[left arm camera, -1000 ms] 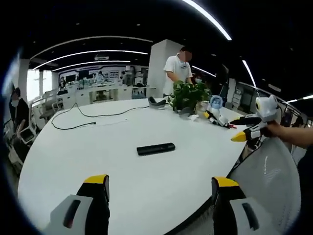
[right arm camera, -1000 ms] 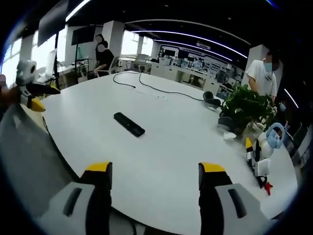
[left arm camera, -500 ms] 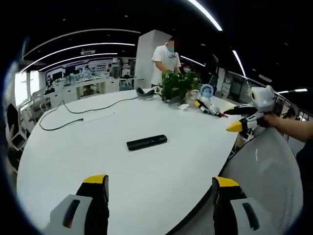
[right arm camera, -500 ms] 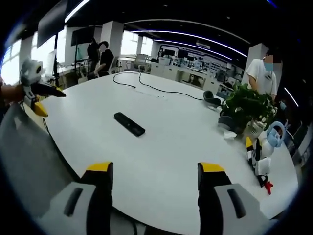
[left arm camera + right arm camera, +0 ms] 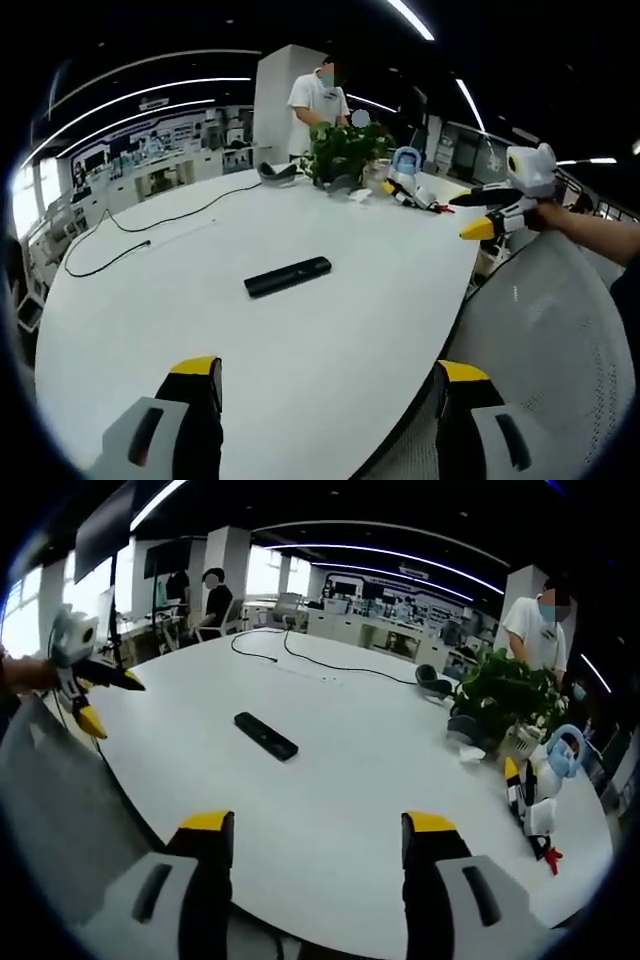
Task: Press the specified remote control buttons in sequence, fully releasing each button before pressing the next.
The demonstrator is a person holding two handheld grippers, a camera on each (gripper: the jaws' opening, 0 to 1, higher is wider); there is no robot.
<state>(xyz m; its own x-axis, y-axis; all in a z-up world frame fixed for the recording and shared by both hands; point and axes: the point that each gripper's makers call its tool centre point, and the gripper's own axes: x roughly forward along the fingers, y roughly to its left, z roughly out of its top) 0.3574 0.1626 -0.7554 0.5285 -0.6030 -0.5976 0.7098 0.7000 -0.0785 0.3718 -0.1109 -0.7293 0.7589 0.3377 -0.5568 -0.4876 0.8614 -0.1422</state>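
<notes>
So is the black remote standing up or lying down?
Lying down. The slim black remote control rests flat on the round white table, apart from both open grippers.

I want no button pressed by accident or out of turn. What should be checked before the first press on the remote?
1. Slim black remote control in view from both grippers: ok; it lies flat on the round white table.
2. Left gripper free: ok, jaws open, holding nothing.
3. Right gripper free: ok, jaws open, holding nothing.
4. Nothing touching the remote: ok; both grippers are well short of it.
5. Path to the remote: ok; the black cable and the potted green plant lie beyond it.
6. Target button located: cannot tell, too small to read.
</notes>
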